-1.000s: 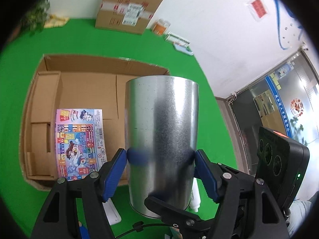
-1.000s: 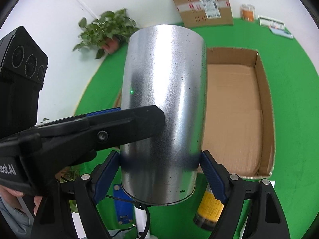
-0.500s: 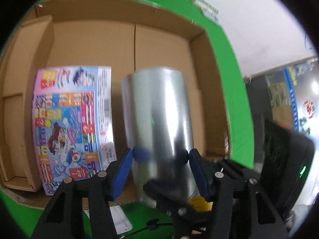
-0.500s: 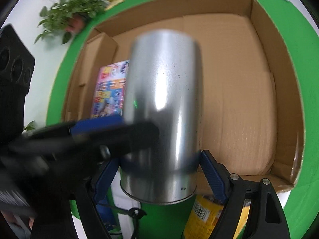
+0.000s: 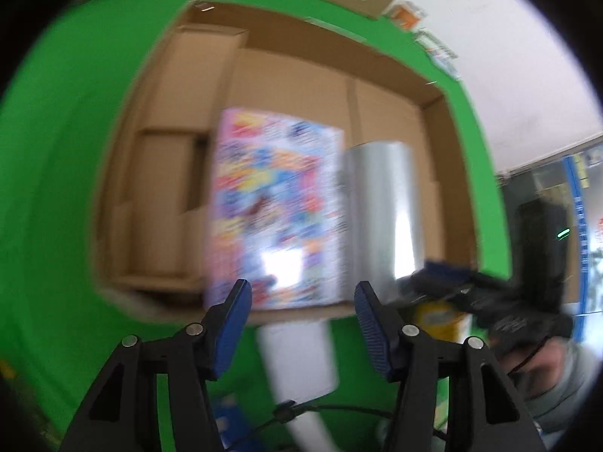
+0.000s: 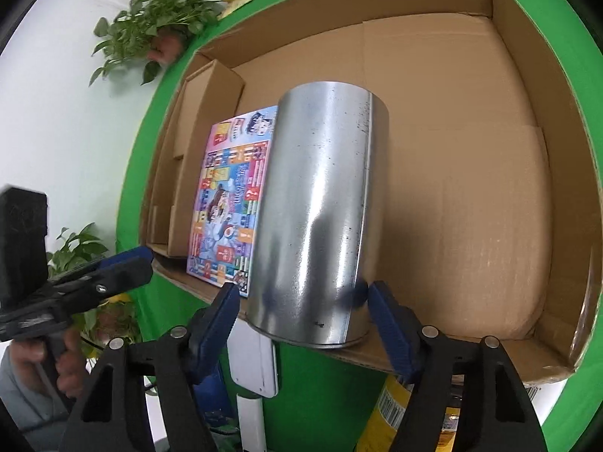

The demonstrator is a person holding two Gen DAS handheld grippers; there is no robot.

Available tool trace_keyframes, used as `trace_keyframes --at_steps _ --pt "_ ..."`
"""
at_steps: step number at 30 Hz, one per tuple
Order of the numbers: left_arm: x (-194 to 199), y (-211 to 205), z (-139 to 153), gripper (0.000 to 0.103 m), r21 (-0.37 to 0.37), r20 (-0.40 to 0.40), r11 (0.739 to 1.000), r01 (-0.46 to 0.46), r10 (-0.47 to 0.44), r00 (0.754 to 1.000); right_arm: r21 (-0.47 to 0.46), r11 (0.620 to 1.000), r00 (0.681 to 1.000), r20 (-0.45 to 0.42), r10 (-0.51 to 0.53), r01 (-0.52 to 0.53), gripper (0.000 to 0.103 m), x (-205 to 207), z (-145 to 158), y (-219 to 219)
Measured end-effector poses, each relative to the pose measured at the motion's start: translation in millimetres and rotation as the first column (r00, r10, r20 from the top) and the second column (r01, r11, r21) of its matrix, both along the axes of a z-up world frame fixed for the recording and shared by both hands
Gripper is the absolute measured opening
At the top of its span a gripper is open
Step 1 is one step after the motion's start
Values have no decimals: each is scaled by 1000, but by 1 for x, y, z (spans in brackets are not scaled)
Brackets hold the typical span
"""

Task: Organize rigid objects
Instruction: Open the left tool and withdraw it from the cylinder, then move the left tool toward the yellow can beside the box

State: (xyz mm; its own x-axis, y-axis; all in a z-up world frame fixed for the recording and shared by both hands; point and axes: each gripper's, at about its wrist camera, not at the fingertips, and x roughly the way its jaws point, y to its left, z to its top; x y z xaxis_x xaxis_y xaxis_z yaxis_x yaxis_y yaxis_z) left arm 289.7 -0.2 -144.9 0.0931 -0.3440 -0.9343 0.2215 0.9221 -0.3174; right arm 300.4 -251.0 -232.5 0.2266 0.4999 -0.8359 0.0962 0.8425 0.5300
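Resting in the cardboard box point(image 6: 471, 173) beside the game board point(image 6: 230, 203), the metal cylinder point(image 6: 320, 207) sits loose between the closing right gripper point(image 6: 303, 310) jaws; the left gripper point(image 5: 301, 310) jaws are empty and closing; a yellow can point(image 6: 392, 414) waits outside.

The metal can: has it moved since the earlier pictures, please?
Yes. The metal can has come down into the cardboard box, beside the colourful box.

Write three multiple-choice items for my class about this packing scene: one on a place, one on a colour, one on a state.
1. The colourful game board lies: A in the cardboard box; B on a chair; C on a shelf.
2. The metal cylinder is: A red; B silver; C yellow.
3. The left hand-held gripper holds: A the cylinder; B the board; C nothing.
Key: A, box walls surround it; B, its shiny skin shows; C, nothing sits between its closing jaws.
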Motion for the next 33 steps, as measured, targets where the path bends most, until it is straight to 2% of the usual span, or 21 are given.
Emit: trace_keyframes --at_steps 2,3,4,5,7,9,10,11,13,16,18,21,23,26,29,30,33 --pt "-5 16 -6 55 37 1 999 -22 22 1000 61 998 999 42 -11 8 71 -8 12 -9" --pt "-6 23 -10 55 44 -5 999 -30 30 1000 49 999 998 59 -27 24 74 -12 16 -15" --pt "-6 28 -16 49 54 -30 998 -33 34 999 -2 998 995 79 -60 60 84 -16 22 -23" --pt "-6 27 -16 49 50 -24 998 -34 35 999 -42 995 992 93 -90 94 88 -22 27 -31" --pt "-8 30 -15 49 44 -20 998 -36 37 999 -101 983 986 78 -144 152 88 -32 27 -51" --pt "-8 38 -18 46 36 -67 998 -52 54 996 -173 970 986 27 -166 169 77 -41 20 -67" --pt "-11 39 -25 37 35 -115 998 -59 62 991 -224 961 986 -3 -166 161 68 -44 15 -72" --pt "-15 41 -35 35 54 -155 997 -57 65 986 -279 950 987 -37 -158 142 58 -47 9 -75" --pt "-24 41 -44 34 93 -174 995 -36 52 983 -322 941 991 -41 -124 105 46 -53 8 -75" --pt "-36 43 -33 34 53 -155 998 -35 43 987 -377 922 994 -36 -106 85 46 -57 14 -68" --pt "-40 40 -14 35 51 -86 999 -9 13 996 -398 912 993 -25 -115 96 46 -60 16 -64" --pt "-36 34 17 37 101 56 995 5 -10 998 -420 902 994 5 -109 101 46 -63 16 -61" --pt "-25 39 26 40 88 87 996 -8 0 996 -439 894 995 10 -100 94 46 -64 18 -59" --pt "-10 41 23 40 62 100 998 4 -11 995 -447 890 995 9 -98 92 44 -67 16 -68" --pt "0 36 -7 39 63 -1 998 14 -14 1000 -456 886 996 3 -91 82 43 -66 15 -68" --pt "-1 35 -9 37 51 14 999 8 -9 1000 -474 878 997 -1 -76 67 43 -66 15 -65" --pt "-5 39 -8 37 26 -24 1000 -3 4 1000 -486 872 996 -25 -83 60 43 -65 13 -66"
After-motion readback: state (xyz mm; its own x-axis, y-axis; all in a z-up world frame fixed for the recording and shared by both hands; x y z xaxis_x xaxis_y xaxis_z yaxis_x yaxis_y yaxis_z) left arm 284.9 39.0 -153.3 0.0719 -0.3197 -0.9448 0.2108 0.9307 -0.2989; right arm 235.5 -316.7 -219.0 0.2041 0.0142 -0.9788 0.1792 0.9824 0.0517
